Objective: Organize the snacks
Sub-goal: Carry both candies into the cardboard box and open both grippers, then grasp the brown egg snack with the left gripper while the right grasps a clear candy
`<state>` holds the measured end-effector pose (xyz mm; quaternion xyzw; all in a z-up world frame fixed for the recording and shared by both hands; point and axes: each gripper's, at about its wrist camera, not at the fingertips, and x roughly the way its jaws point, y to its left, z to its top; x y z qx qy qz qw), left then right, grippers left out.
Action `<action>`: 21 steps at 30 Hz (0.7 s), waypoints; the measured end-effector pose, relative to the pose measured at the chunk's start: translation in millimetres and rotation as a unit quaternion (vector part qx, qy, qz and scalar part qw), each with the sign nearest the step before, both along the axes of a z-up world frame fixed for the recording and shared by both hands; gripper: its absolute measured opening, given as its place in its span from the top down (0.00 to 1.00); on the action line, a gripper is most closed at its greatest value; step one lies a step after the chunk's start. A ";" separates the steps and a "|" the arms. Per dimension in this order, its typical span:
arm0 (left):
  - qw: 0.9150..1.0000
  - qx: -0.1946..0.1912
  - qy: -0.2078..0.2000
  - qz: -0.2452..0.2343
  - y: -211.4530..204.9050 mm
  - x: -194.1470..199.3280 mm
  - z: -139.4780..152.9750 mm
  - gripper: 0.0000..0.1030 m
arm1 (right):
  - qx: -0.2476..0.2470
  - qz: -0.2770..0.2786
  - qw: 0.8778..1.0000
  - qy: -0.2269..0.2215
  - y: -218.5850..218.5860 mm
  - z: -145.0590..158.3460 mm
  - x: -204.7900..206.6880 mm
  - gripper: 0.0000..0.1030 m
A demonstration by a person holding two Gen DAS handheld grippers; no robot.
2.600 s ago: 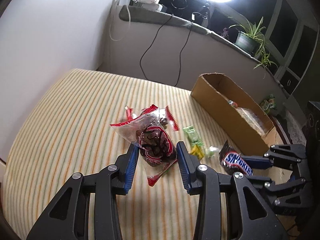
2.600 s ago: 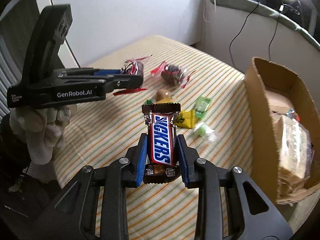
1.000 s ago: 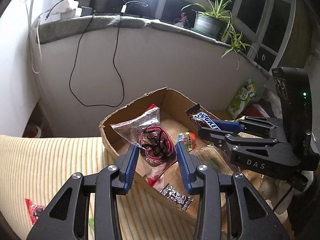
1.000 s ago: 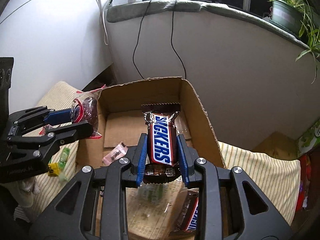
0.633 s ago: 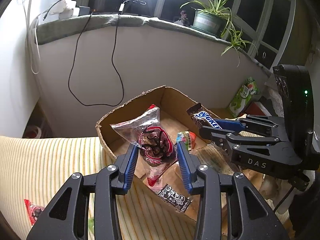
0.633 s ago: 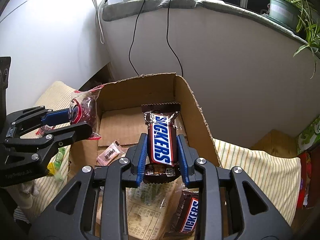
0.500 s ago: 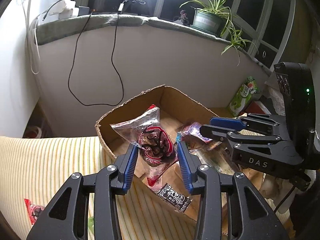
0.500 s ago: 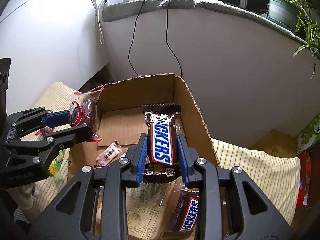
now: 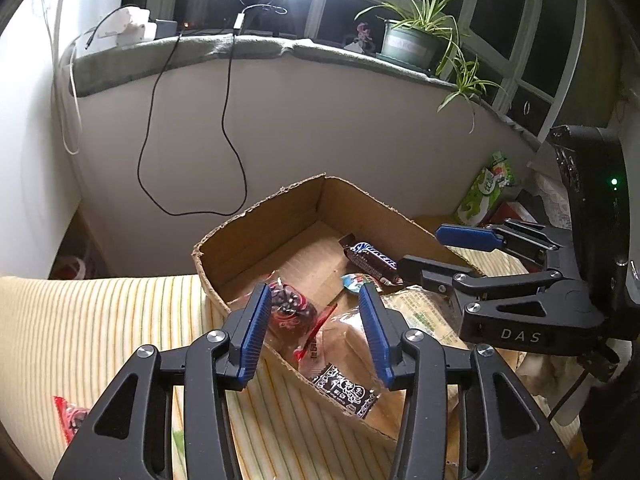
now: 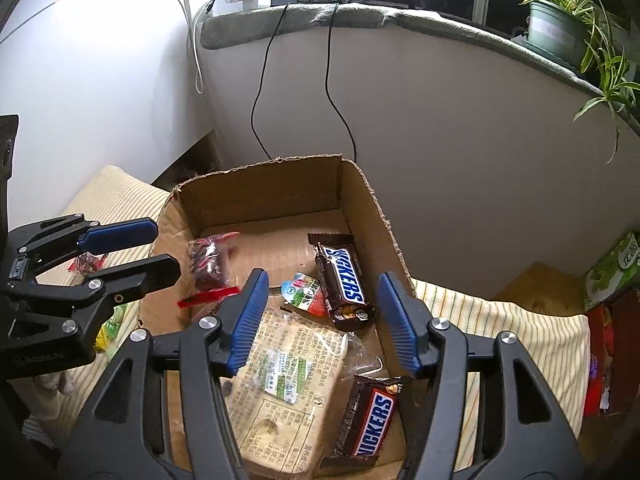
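An open cardboard box (image 10: 280, 192) stands on the striped cloth; it also shows in the left wrist view (image 9: 256, 232). My right gripper (image 10: 322, 316) is open and empty above the box. A Snickers bar (image 10: 340, 276) lies on the box floor below it, seen too in the left wrist view (image 9: 370, 262). My left gripper (image 9: 314, 328) is open and empty over the box's near edge. The red-and-clear bag of dark sweets (image 9: 290, 310) lies in the box between its fingers, seen too in the right wrist view (image 10: 208, 260).
In the box lie a large wrapped bread pack (image 10: 288, 384), a second Snickers (image 10: 370, 420) and a small colourful sweet (image 10: 300, 290). A red snack bag (image 9: 70, 416) lies on the cloth at left. A green packet (image 10: 612, 268) sits at right. A cabled wall stands behind the box.
Both grippers opened. The Snickers bar dropped from my right gripper to the box floor, and the red sweet bag dropped from my left gripper into the box.
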<state>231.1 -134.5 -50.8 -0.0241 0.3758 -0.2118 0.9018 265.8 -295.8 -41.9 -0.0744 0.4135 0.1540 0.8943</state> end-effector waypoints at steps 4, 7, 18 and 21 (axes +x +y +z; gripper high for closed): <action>1.000 -0.001 -0.006 -0.002 1.3 -5.3 5.2 0.57 | -0.003 -0.002 1.000 -0.002 -0.1 1.6 -3.9 0.37; 1.000 -0.001 -0.011 -0.001 3.1 -10.2 9.5 0.57 | -0.005 0.002 1.000 -0.005 2.3 2.1 -9.1 0.37; 1.000 -0.005 -0.027 0.005 18.2 -35.4 21.7 0.57 | 0.001 0.003 1.000 -0.030 13.1 12.7 -36.9 0.37; 0.999 -0.006 -0.031 0.012 30.2 -43.2 24.4 0.57 | 0.009 0.011 0.999 -0.042 18.3 18.2 -46.6 0.37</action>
